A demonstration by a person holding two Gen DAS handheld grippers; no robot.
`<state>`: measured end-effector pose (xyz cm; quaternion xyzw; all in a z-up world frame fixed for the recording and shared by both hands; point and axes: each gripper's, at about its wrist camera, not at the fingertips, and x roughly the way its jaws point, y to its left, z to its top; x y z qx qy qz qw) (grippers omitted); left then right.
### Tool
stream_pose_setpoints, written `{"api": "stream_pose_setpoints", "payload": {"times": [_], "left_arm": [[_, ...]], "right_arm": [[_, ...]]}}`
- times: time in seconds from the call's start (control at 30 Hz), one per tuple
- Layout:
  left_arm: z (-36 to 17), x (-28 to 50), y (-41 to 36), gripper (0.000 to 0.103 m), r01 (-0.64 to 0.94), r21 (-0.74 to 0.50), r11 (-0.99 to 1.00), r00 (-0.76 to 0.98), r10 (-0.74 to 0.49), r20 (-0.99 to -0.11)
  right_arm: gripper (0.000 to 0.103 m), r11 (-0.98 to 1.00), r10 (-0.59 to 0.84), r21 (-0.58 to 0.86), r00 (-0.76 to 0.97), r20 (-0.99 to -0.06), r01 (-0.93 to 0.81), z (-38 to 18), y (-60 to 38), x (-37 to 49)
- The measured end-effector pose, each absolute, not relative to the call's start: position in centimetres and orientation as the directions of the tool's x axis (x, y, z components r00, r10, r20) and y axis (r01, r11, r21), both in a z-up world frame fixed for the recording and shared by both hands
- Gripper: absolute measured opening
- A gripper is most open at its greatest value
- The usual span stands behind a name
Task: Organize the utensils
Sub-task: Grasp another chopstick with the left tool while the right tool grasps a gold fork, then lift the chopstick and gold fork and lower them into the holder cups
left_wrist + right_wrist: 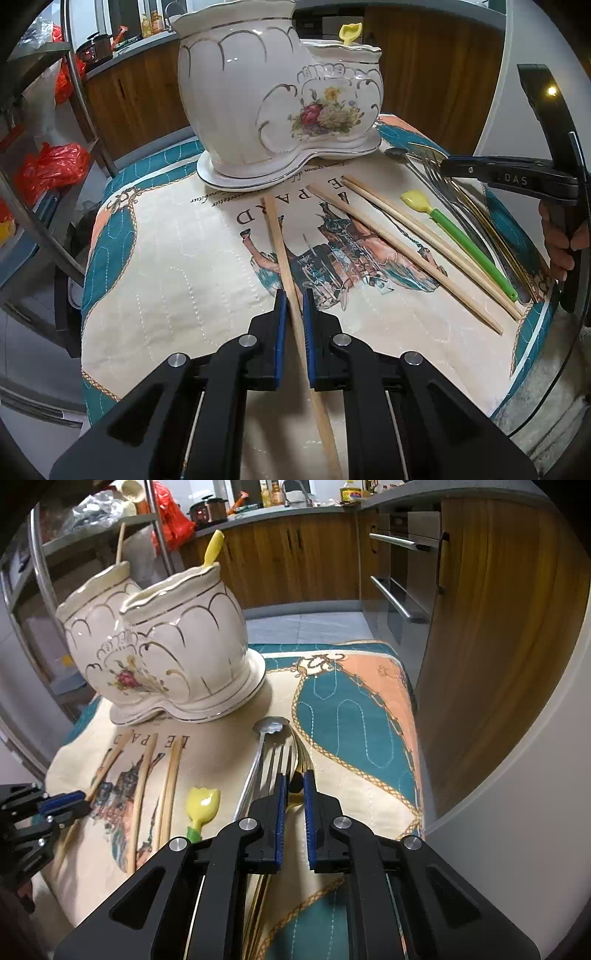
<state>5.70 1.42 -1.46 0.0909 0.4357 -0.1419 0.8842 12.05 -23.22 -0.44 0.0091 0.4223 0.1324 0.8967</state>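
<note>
A white floral ceramic utensil holder (273, 107) with two compartments stands at the back of the mat; it also shows in the right wrist view (166, 646). A yellow spatula (350, 34) stands in its smaller compartment. My left gripper (293, 295) is shut on a wooden chopstick (279, 240) lying on the mat. Two more chopsticks (406, 243) and a yellow-green spatula (458, 240) lie to the right. My right gripper (294, 777) hovers over metal forks and a spoon (271, 725), jaws narrowly apart around a gold utensil (301, 760); contact is unclear.
A quilted printed mat (177, 280) covers the small table. Wooden kitchen cabinets (295, 561) and an oven (406, 572) stand behind. A metal shelf with red bags (51, 166) is at the left. The table edge is close on the right.
</note>
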Motion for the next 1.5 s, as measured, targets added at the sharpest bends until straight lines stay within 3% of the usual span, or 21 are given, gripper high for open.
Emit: {"api": "stream_pose_setpoints", "payload": {"times": [0.23, 0.4, 0.67, 0.97, 1.2, 1.5], "left_arm": [[-1.4, 6.0, 1.4, 0.009, 0.341, 0.043, 0.939, 0.57, -0.17, -0.804], [-1.5, 6.5, 1.1, 0.009, 0.332, 0.051, 0.942, 0.572, -0.158, -0.805], [-1.5, 6.1, 1.5, 0.008, 0.331, 0.045, 0.942, 0.602, -0.174, -0.779], [-0.1, 4.7, 2.5, 0.006, 0.315, 0.058, 0.947, 0.67, -0.179, -0.721], [-1.4, 4.6, 2.1, 0.006, 0.37, 0.081, 0.926, 0.581, -0.163, -0.798], [-1.5, 5.0, 1.8, 0.006, 0.399, 0.12, 0.909, 0.561, -0.138, -0.816]], "right_arm": [[0.009, 0.963, 0.249, 0.137, 0.582, -0.774, -0.231, -0.5, -24.1, 11.9], [0.015, 0.967, 0.216, 0.096, 0.56, -0.8, -0.236, -1.0, -23.2, 12.6], [0.01, 0.963, 0.257, 0.148, 0.605, -0.754, -0.225, 0.2, -24.5, 11.7], [0.006, 0.94, 0.34, 0.188, 0.721, -0.604, -0.286, 4.8, -25.9, 7.4], [0.004, 0.928, 0.372, 0.171, 0.782, -0.5, -0.332, 7.7, -25.9, 4.6], [0.004, 0.917, 0.397, 0.137, 0.837, -0.376, -0.373, 10.9, -25.3, 2.6]]}}
